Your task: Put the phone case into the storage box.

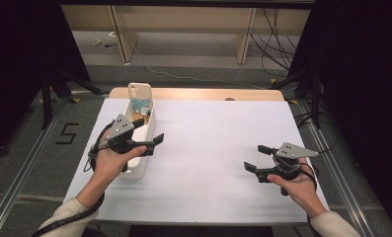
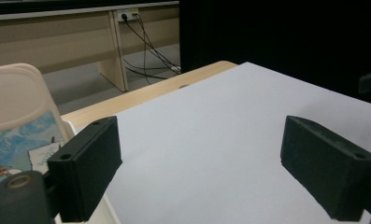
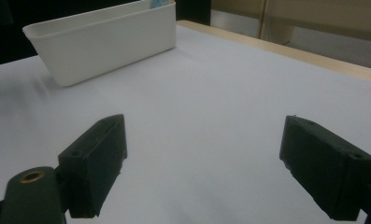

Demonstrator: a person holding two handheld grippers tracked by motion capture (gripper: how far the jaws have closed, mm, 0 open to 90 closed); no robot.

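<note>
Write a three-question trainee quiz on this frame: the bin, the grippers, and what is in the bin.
1. True or false: the left gripper holds something between its jaws.
2. Which gripper is nearer the white bin: A) left, B) right?
3. What leans upright at the bin's far end, rising above its rim?

Key:
1. False; both grippers are open with nothing between the jaws.
2. A; it hovers at the bin, while the right one is apart over the white table cover.
3. A cream phone case, with a blue printed item in front of it.
</note>
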